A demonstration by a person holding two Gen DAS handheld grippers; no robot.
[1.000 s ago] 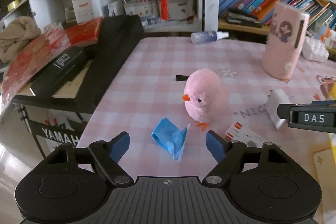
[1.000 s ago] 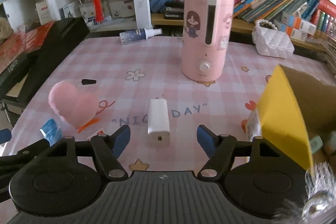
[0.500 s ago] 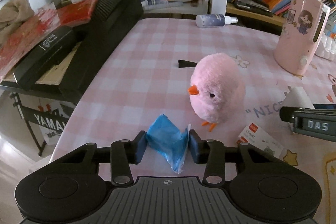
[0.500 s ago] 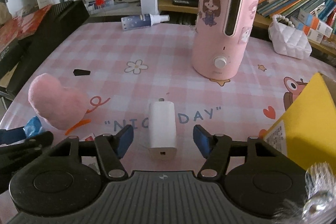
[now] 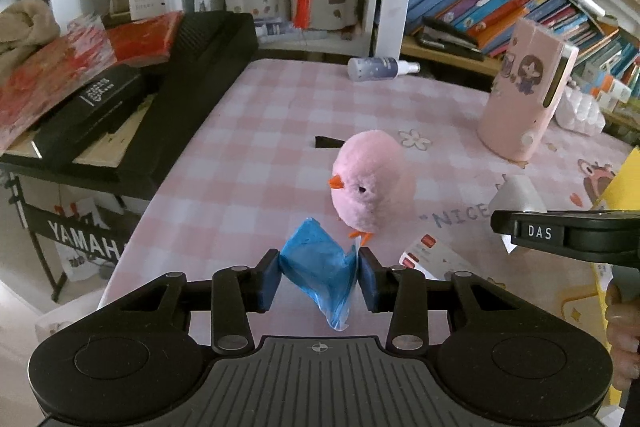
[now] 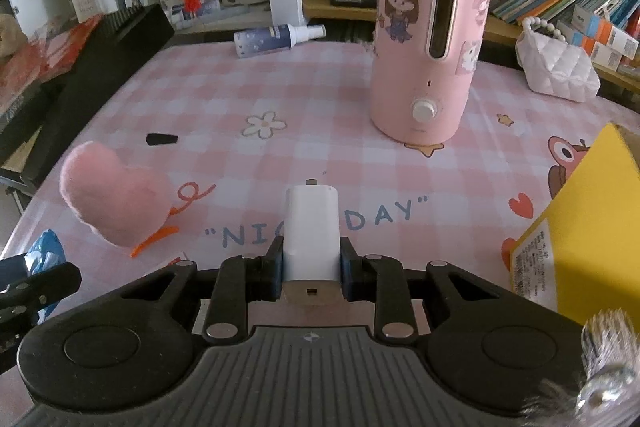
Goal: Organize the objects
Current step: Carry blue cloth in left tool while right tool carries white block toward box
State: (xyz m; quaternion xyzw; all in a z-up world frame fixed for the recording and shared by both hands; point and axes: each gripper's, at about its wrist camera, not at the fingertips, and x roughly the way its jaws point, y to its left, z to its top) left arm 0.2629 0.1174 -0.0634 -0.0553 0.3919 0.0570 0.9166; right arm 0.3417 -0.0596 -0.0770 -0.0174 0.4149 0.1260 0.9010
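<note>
Charger: white charger [image 6: 311, 227], rigid, smooth-sided, probably slippery; on the checked tablecloth [image 6: 320, 87], right gripper [image 6: 311, 273] pinching its flat sides near the socket end.
Wrapper: blue wrapper [image 5: 320, 267], light, crumpled, flimsy; left gripper [image 5: 319, 277] squeezes its middle, beside the pink chick [image 5: 370, 183].

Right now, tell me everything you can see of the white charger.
The white charger is a small rounded-corner block of matte plastic with a port in its near end and a metal prong at the far end. It lies lengthwise along the right gripper, clamped by both side faces. It is over the pink checked tablecloth; contact underneath is hidden.
</note>
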